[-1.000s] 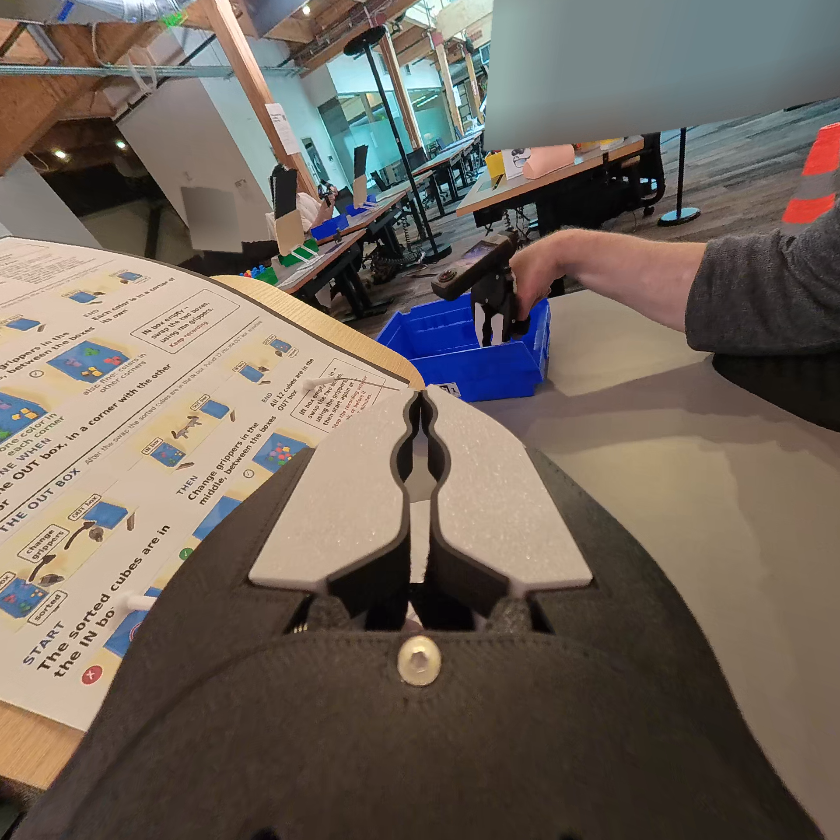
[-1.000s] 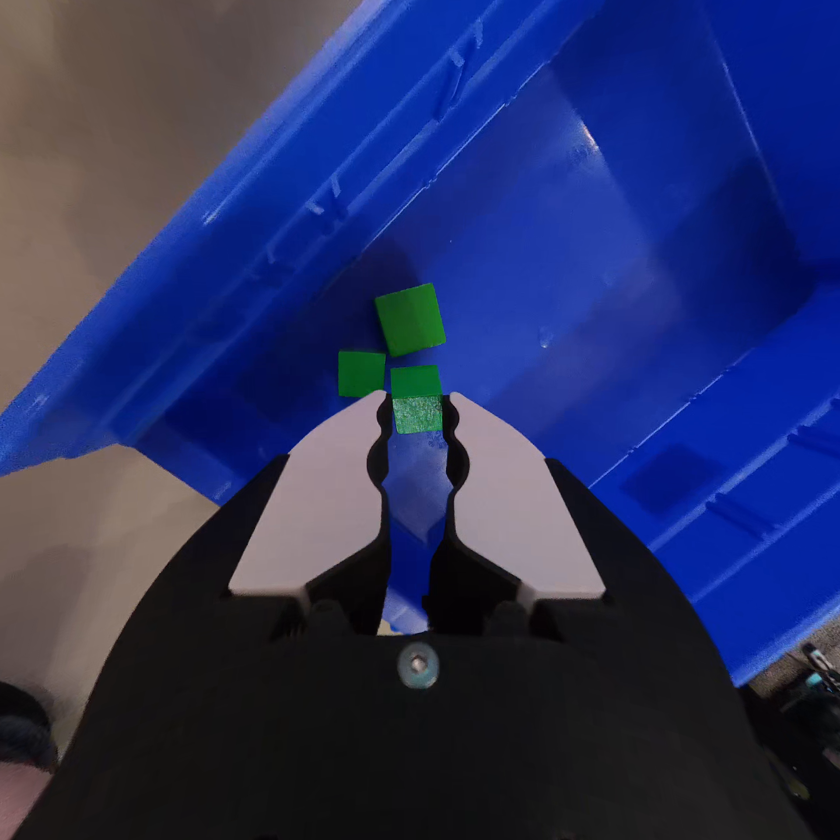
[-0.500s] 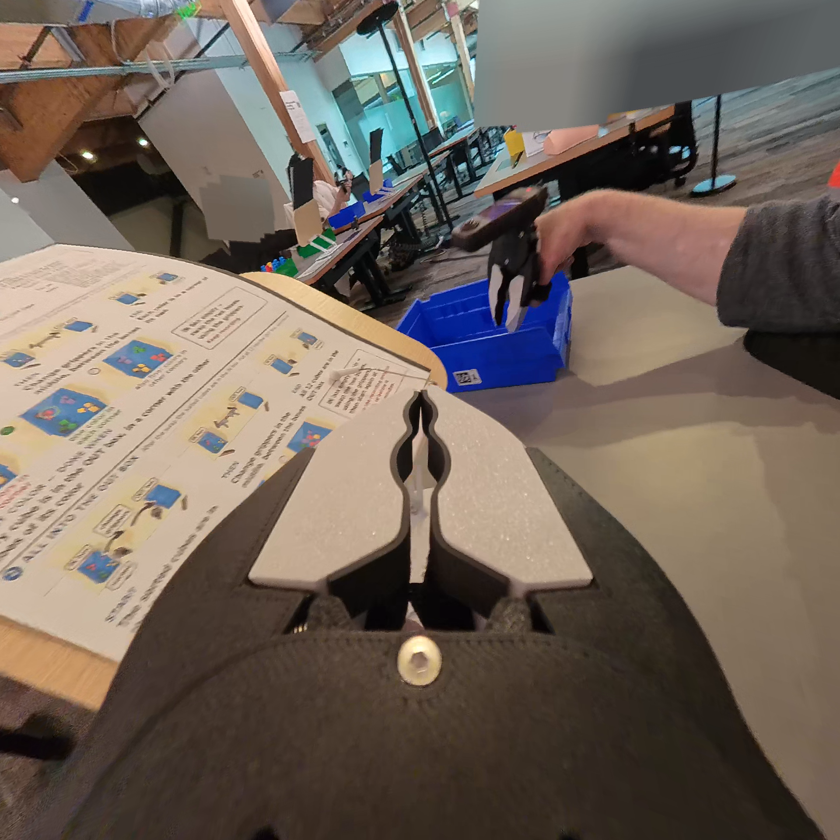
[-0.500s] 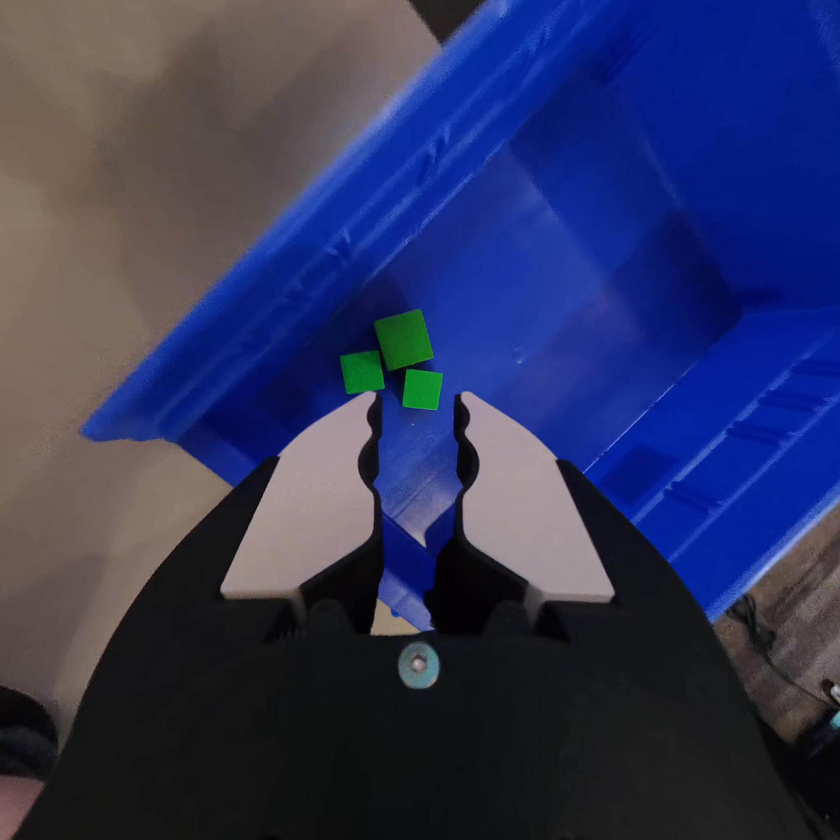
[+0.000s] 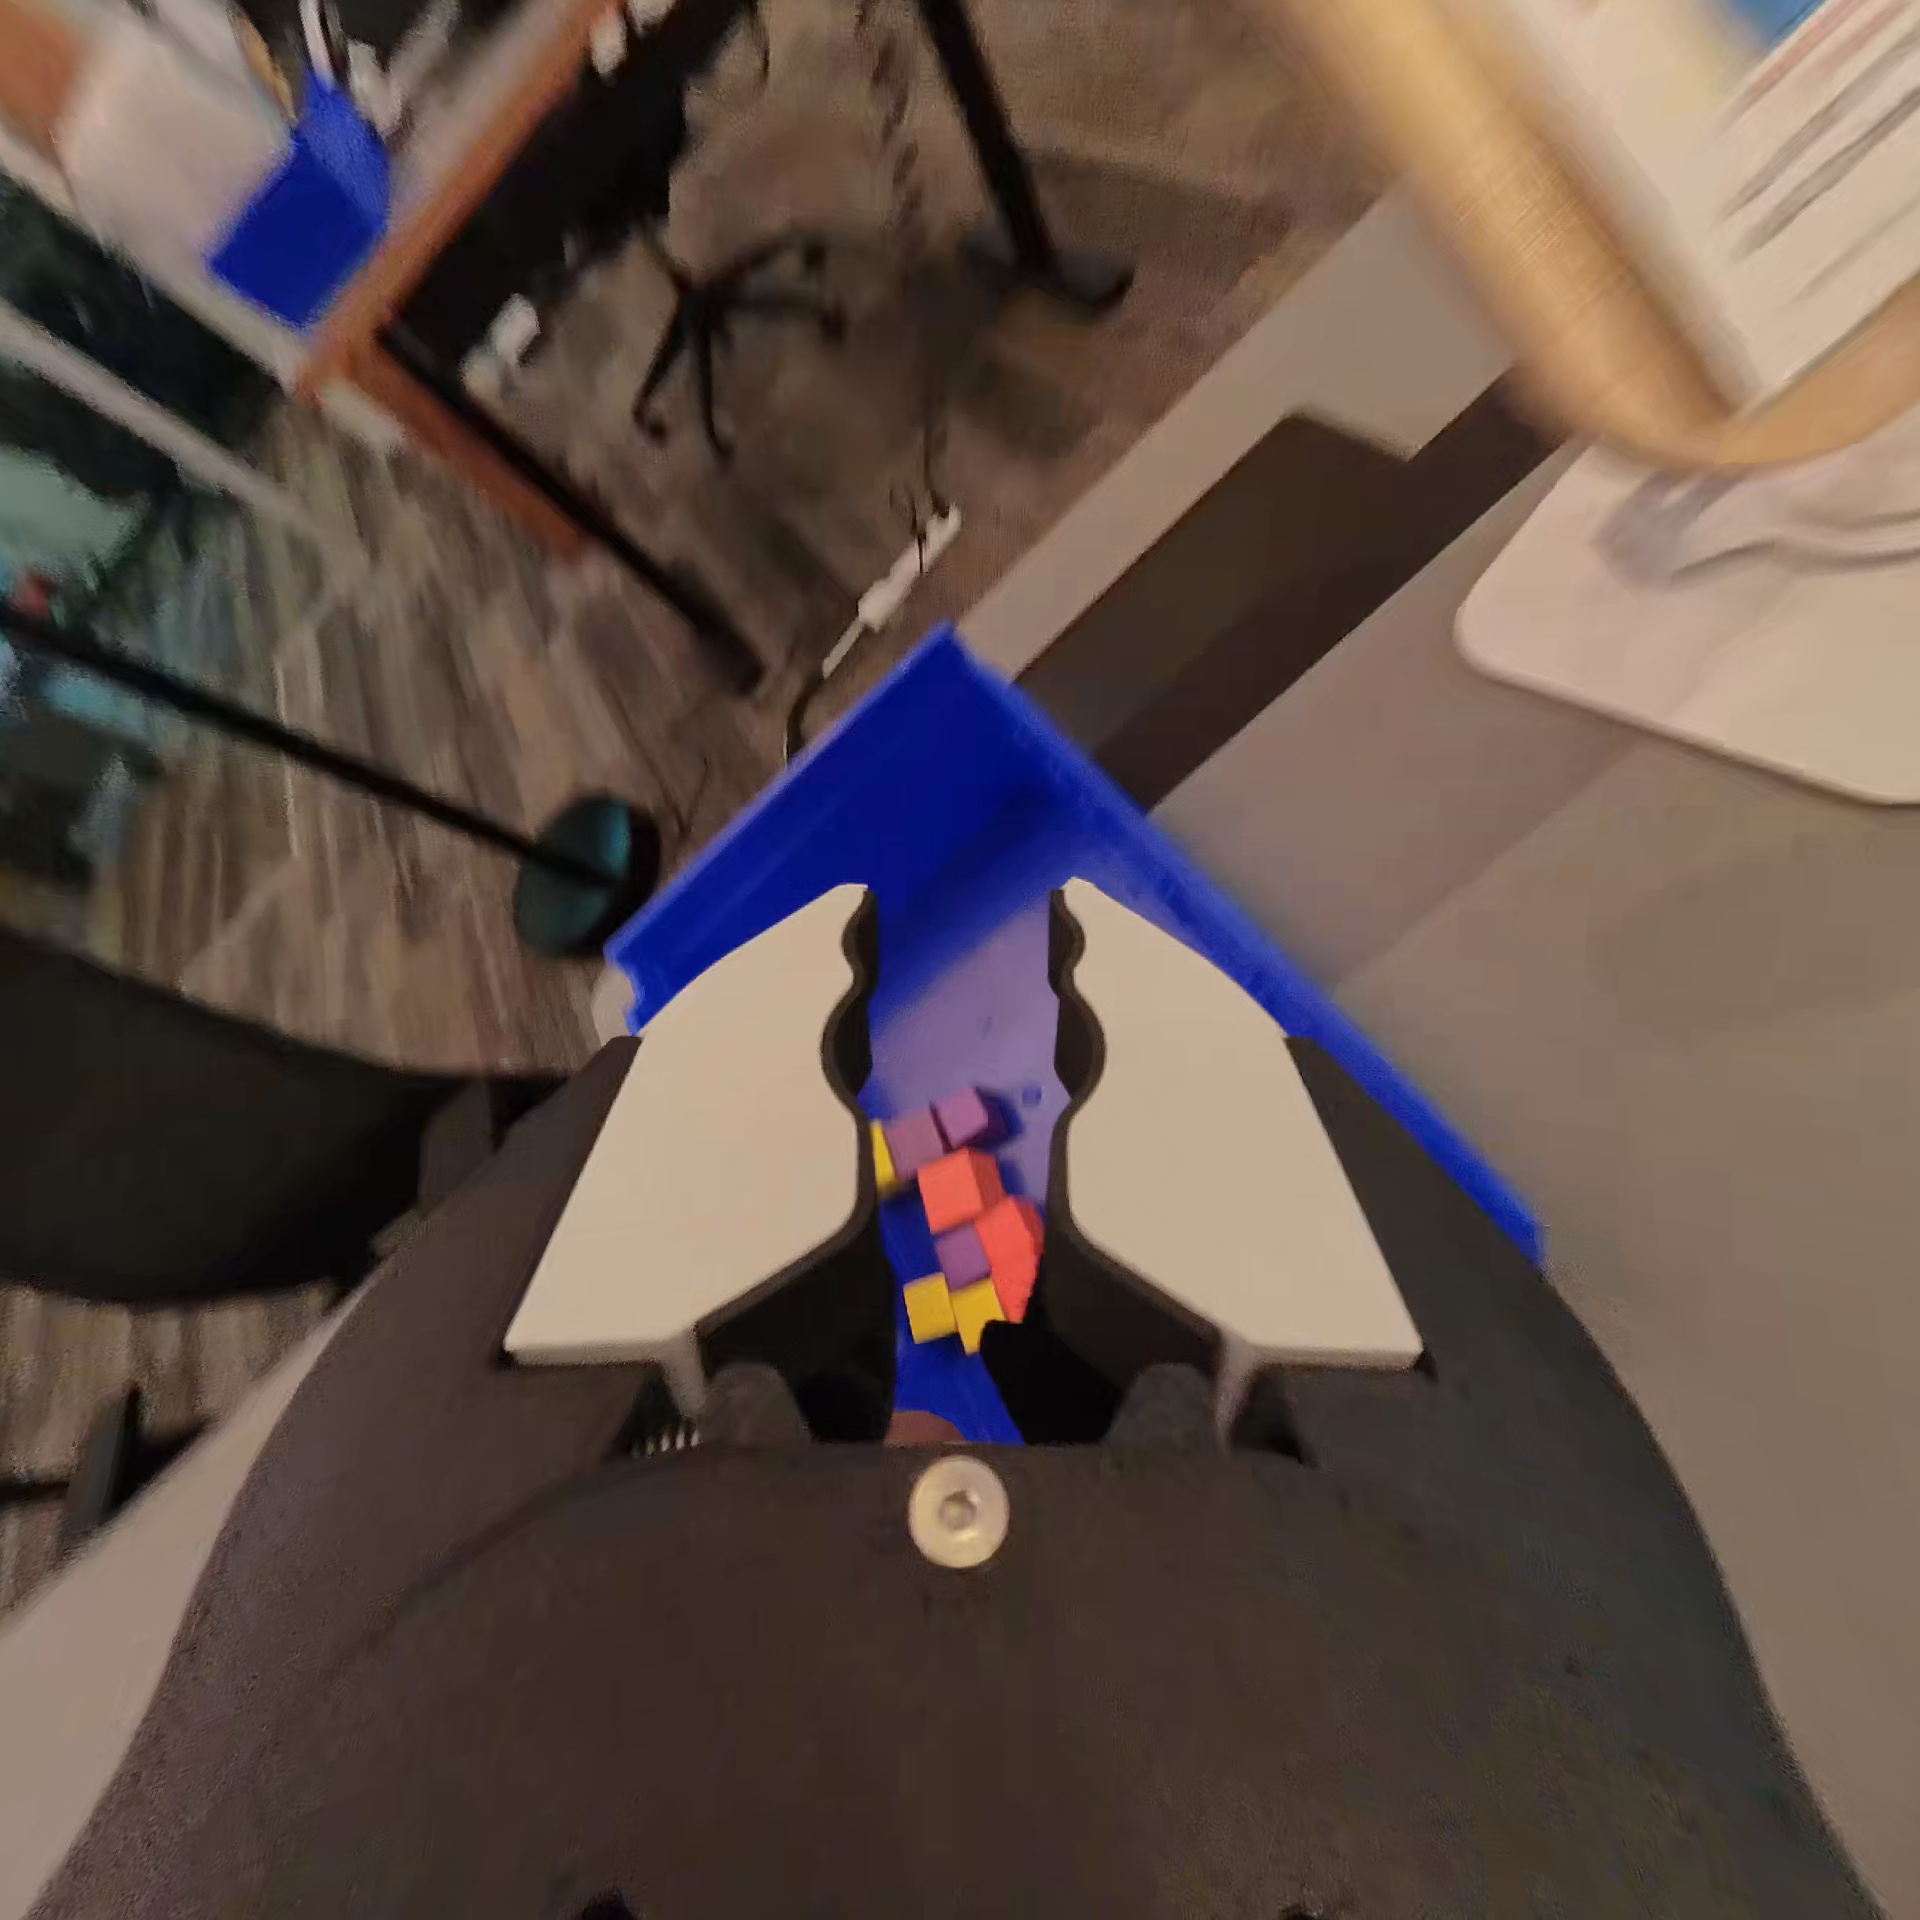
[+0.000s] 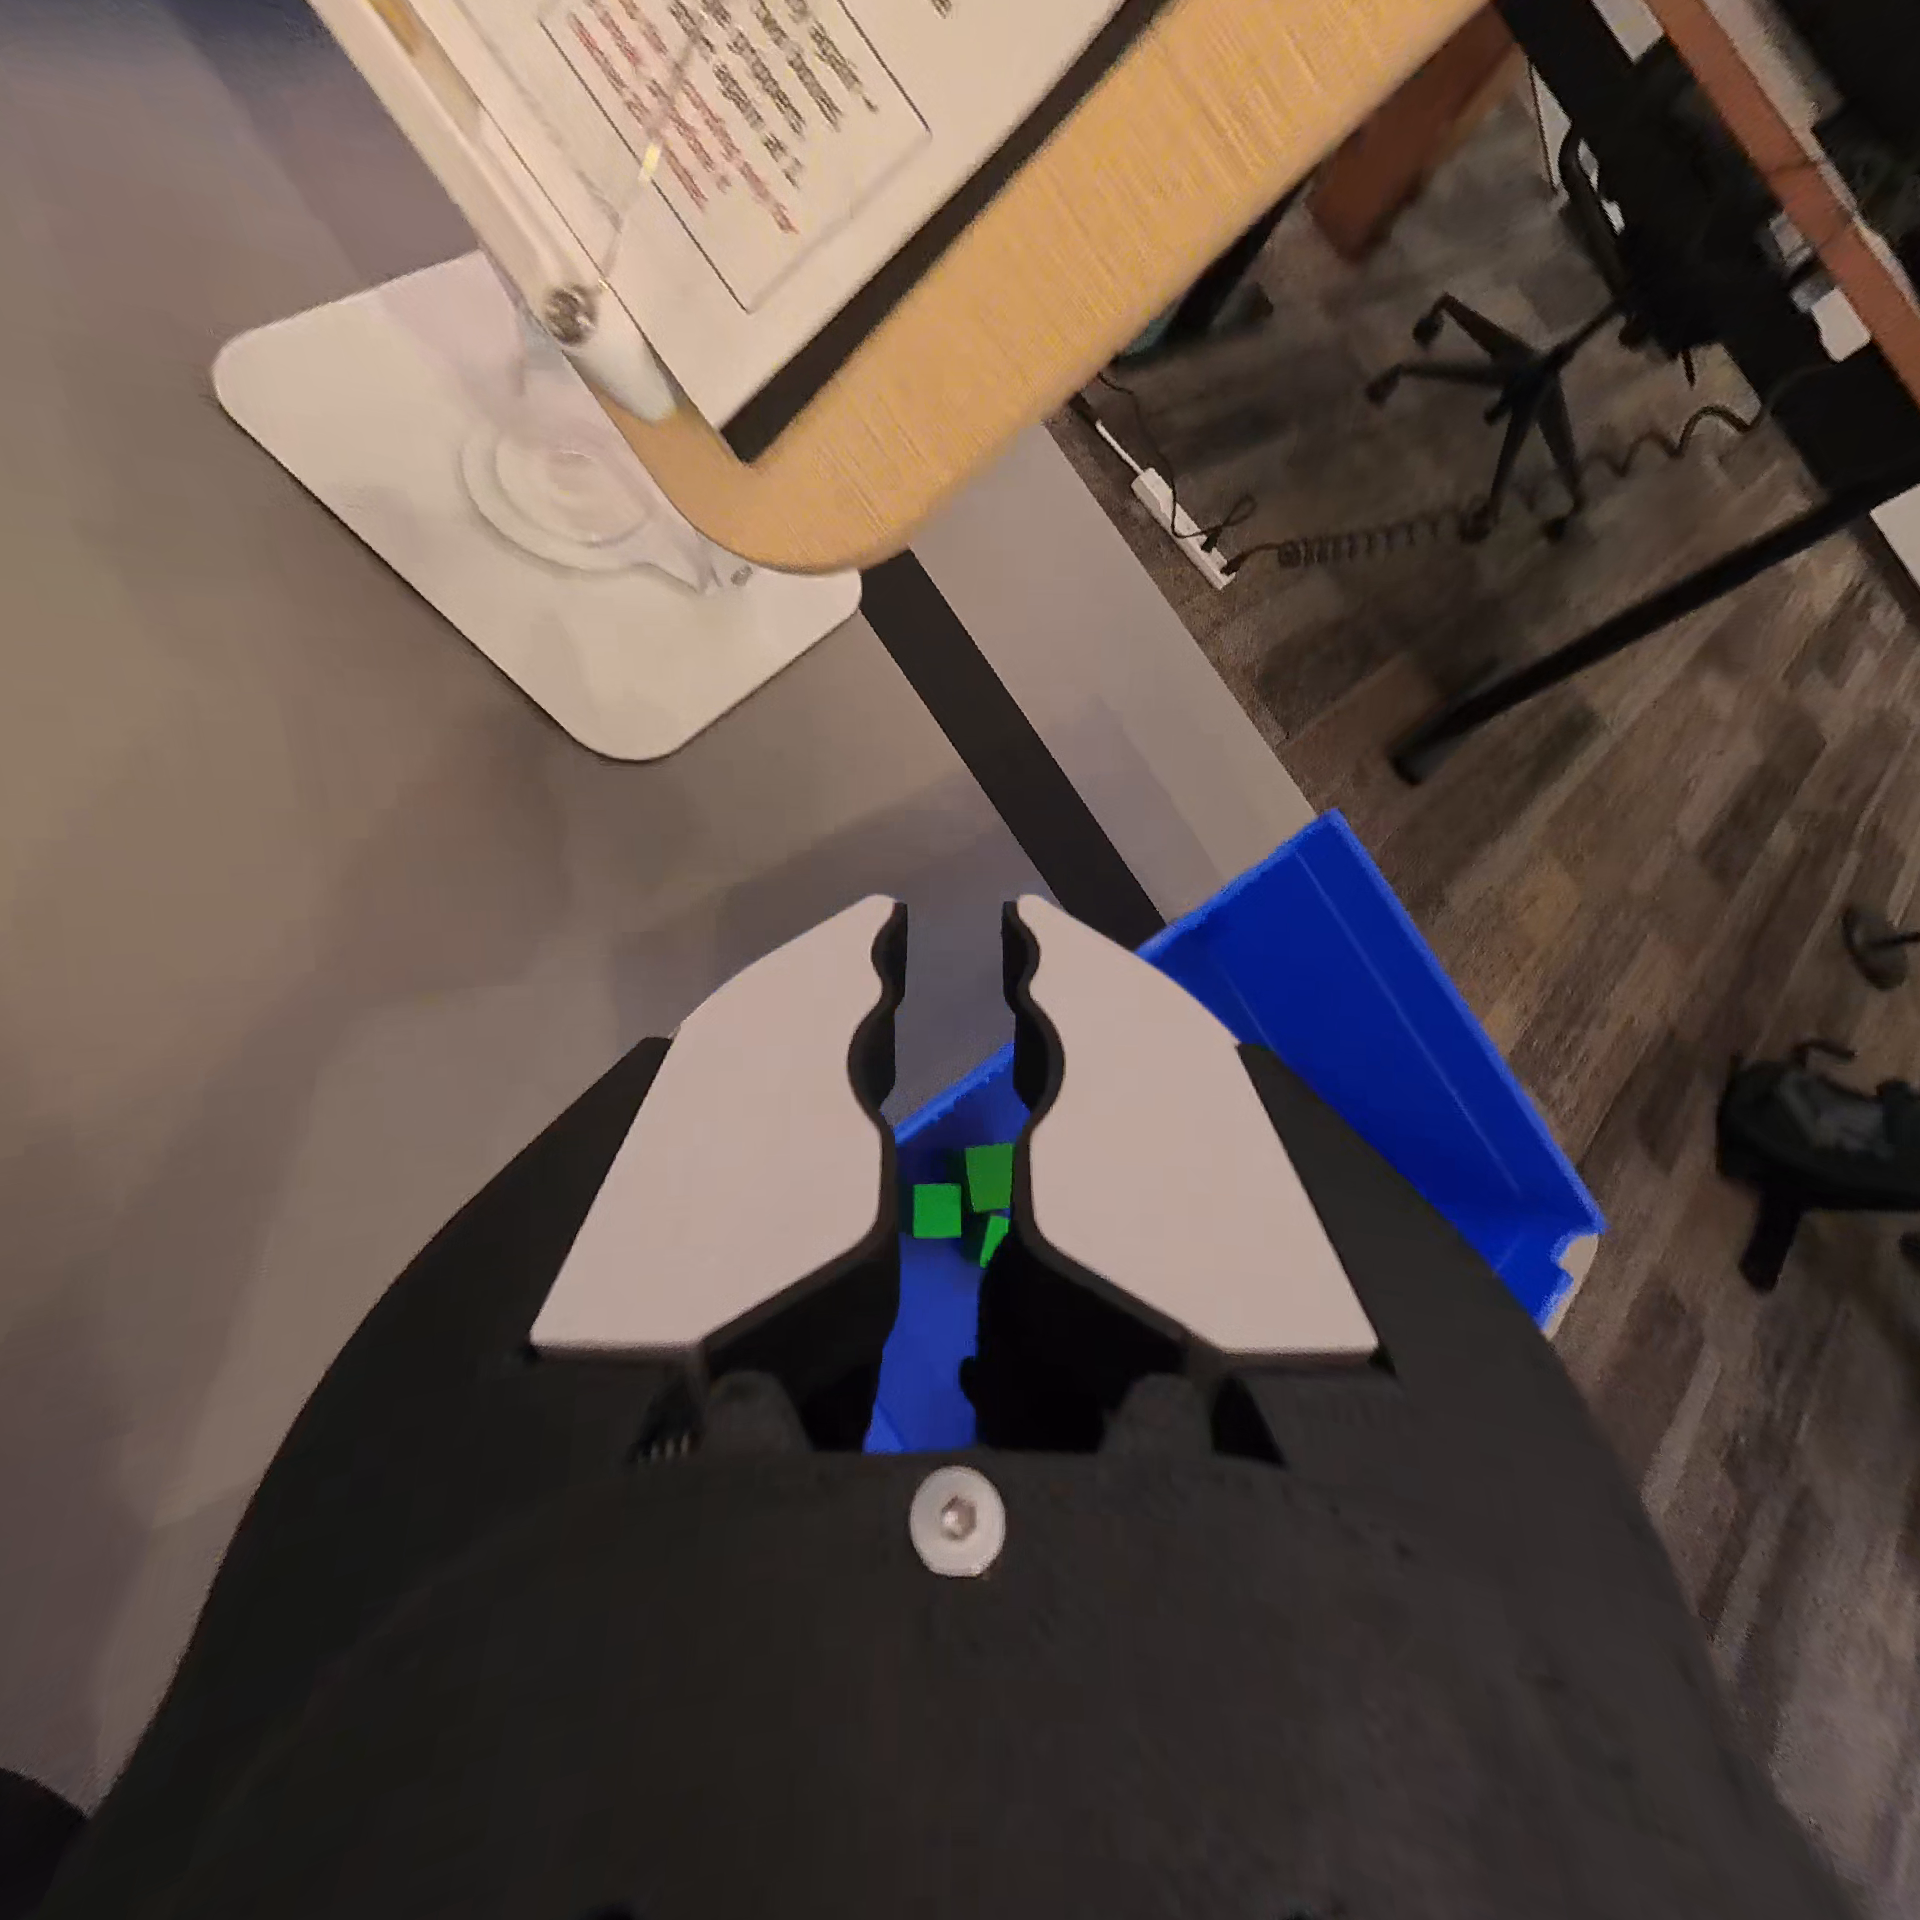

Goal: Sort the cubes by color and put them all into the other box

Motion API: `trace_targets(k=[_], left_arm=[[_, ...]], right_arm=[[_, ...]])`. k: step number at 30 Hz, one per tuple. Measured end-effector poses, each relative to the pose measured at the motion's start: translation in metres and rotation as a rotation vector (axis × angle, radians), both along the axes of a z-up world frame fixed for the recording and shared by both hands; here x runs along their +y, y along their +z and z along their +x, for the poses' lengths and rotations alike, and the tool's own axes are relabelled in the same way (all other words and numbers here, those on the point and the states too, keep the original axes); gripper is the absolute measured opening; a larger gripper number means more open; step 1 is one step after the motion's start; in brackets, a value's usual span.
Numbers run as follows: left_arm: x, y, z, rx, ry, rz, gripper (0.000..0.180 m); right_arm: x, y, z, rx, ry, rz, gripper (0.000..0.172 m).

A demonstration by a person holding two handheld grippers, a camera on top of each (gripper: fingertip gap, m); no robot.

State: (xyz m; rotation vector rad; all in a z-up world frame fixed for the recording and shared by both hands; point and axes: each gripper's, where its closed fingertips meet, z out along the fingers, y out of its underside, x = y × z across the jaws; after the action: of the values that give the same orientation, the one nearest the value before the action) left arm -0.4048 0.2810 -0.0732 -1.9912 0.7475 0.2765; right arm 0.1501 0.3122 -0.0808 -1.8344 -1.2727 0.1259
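In the left wrist view my left gripper (image 5: 961,914) is open and empty above a blue box (image 5: 966,790) at the table's edge. Red (image 5: 956,1190), purple (image 5: 961,1252) and yellow (image 5: 930,1309) cubes lie mixed on the box floor, seen between my fingers. In the right wrist view my right gripper (image 6: 954,925) is open and empty, raised above the grey table (image 6: 312,935). Beneath it a second blue box (image 6: 1351,1008) holds three green cubes (image 6: 938,1210) together in one corner.
A wooden board with printed instruction sheets (image 6: 831,208) stands on a white stand base (image 6: 416,499) on the table, between the two boxes. Beyond the table edge are the floor, office chair legs (image 6: 1507,384) and a lamp base (image 5: 587,883).
My left gripper swung from the instruction board to over the box of mixed cubes and opened. My right gripper let go of a green cube in its box, then lifted away and narrowed a little.
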Motion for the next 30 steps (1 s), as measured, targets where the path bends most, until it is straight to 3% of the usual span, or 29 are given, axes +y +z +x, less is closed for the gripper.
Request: trace_targets(k=[3, 8, 12, 19, 30], left_arm=[[0.004, -0.052, -0.043, -0.049, 0.110, -0.188, 0.039], [0.022, -0.120, -0.070, -0.047, 0.146, -0.339, 0.037], [0.031, -0.161, -0.081, 0.080, 0.142, -0.433, 0.028], [0.034, -0.186, -0.093, 0.244, 0.105, -0.522, 0.036], [0.043, -0.203, -0.102, 0.294, 0.095, -0.569, 0.033]], right_arm=[[-0.006, -0.003, -0.017, 0.009, 0.055, -0.015, 0.018], [-0.007, -0.017, -0.032, -0.017, 0.098, -0.050, 0.018], [-0.008, -0.023, -0.040, -0.018, 0.128, -0.064, 0.018], [-0.010, -0.027, -0.047, -0.016, 0.151, -0.078, 0.018], [-0.010, -0.032, -0.051, -0.018, 0.165, -0.090, 0.017]])
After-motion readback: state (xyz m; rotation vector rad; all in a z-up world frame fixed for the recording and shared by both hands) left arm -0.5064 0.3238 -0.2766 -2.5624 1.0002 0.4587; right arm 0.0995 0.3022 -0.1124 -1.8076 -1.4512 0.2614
